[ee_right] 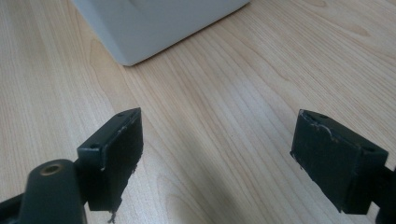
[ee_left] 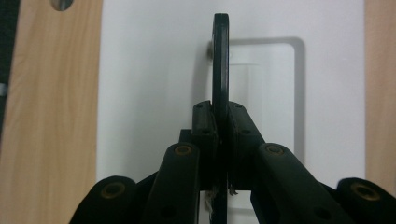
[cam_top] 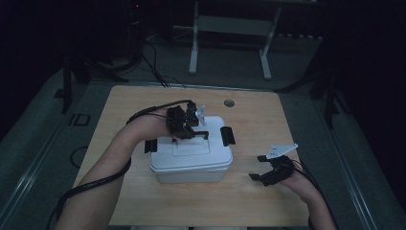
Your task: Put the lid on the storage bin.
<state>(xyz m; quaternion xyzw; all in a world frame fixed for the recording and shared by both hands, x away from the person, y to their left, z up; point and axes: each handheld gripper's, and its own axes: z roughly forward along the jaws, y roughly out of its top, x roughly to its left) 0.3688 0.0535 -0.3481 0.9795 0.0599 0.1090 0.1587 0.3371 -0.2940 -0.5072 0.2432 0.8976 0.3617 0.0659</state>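
Note:
A white lidded box [cam_top: 191, 158] stands in the middle of the wooden table, with black clips at its left [cam_top: 151, 145] and right [cam_top: 227, 136] sides. Its thin black lid handle [ee_left: 220, 60] stands up from a recess in the lid [ee_left: 154, 70]. My left gripper [ee_left: 221, 122] is over the lid, shut on that handle [cam_top: 201, 134]. My right gripper [cam_top: 257, 167] rests low on the table to the right of the box, open, with nothing between its fingers [ee_right: 116, 149]. The box's corner [ee_right: 140, 32] lies ahead of it.
The light wooden table [cam_top: 258, 115] has a small round hole [cam_top: 229, 102] behind the box. Cables trail from both grippers off the front edge. Beyond the table stand a white frame's legs [cam_top: 193, 52] and dark stands on a grey floor.

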